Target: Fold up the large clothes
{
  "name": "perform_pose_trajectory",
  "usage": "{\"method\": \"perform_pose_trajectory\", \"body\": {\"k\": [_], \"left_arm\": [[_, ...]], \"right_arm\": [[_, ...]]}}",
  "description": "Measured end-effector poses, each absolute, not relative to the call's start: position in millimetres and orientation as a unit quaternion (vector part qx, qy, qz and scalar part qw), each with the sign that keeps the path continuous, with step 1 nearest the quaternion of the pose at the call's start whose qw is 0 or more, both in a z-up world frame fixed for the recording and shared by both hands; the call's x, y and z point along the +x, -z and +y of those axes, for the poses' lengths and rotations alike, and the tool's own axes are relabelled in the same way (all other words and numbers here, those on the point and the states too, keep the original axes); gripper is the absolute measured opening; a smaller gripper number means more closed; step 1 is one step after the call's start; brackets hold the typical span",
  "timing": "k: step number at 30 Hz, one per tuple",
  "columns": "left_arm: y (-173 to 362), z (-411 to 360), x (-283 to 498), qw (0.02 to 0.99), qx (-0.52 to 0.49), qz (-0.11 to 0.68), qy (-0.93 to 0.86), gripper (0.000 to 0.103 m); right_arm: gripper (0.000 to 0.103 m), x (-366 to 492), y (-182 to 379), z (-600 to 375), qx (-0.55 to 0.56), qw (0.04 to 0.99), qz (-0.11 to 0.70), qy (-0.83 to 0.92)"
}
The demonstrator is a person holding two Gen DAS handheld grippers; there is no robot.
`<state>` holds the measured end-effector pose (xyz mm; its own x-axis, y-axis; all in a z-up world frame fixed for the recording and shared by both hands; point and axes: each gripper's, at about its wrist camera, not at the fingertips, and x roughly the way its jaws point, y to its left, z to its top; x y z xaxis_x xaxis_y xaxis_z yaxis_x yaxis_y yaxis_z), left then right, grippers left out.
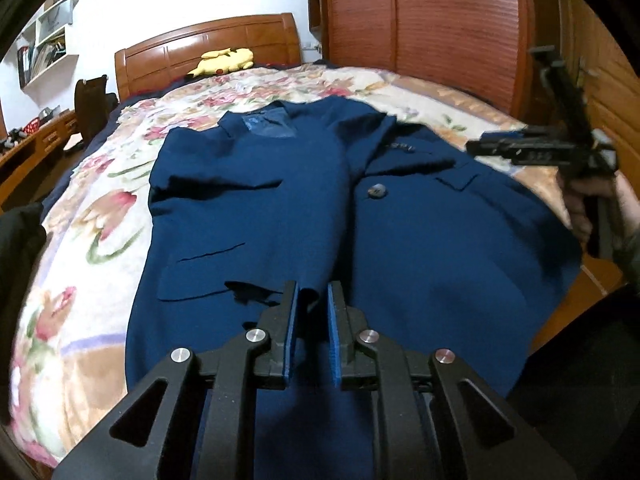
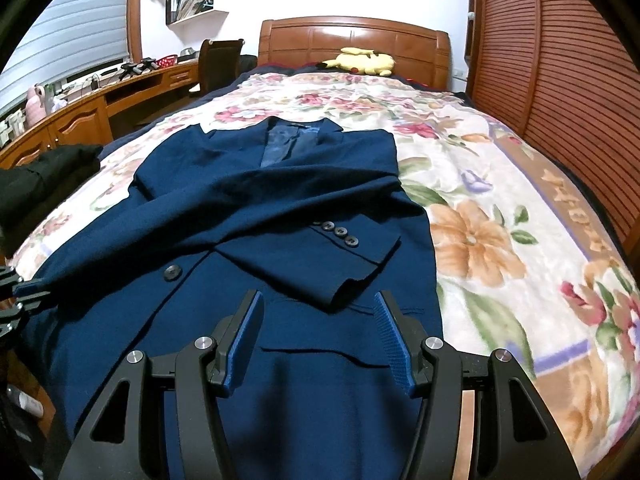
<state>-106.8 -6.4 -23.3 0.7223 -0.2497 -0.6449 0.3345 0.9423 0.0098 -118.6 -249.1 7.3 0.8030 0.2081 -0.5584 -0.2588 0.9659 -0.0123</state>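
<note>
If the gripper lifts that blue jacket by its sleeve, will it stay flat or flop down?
Probably flop: the blue jacket already drapes in soft wrinkles over the bed. The sleeve pinched by the left gripper bends limply. It looks thick, so likely rather heavy; the rest would drag behind.

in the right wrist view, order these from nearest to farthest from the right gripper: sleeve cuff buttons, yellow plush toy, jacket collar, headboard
From the right gripper:
1. Sleeve cuff buttons, just ahead, on the sleeve folded across the jacket.
2. Jacket collar, at the jacket's far end, mid-bed.
3. Yellow plush toy, at the head of the bed.
4. Headboard, right behind the toy; the gap between them is small.
</note>
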Motion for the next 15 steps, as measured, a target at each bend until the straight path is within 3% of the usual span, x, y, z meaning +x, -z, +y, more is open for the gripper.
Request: {"method": "perform_pose_trajectory", "body": {"k": [3,5,9,11,15], "left_arm": [[16,-4,-114,0.931,0.055,0.323,0.162,0.026],[10,0,-114,0.934,0.045,0.314,0.164,0.044],[-3,11,-104,0.943,0.03,0.296,0.15,0.057],[-5,17,-96,0.945,0.023,0.292,0.144,0.069],[-3,31,-68,0.948,0.012,0.296,0.118,0.069]], "right_arm": [[0.059,-118,-7,-249,-0.045,0.948,0.289,-0.124],[0.059,-118,-6,-249,-0.045,0.948,0.289,-0.125],[0.059,-118,-6,-248,-0.045,0.948,0.29,-0.124],[0.059,-118,-6,-247,-0.046,0.948,0.29,-0.124],[0.059,-117,-5,-247,-0.049,0.947,0.29,-0.125]]}}
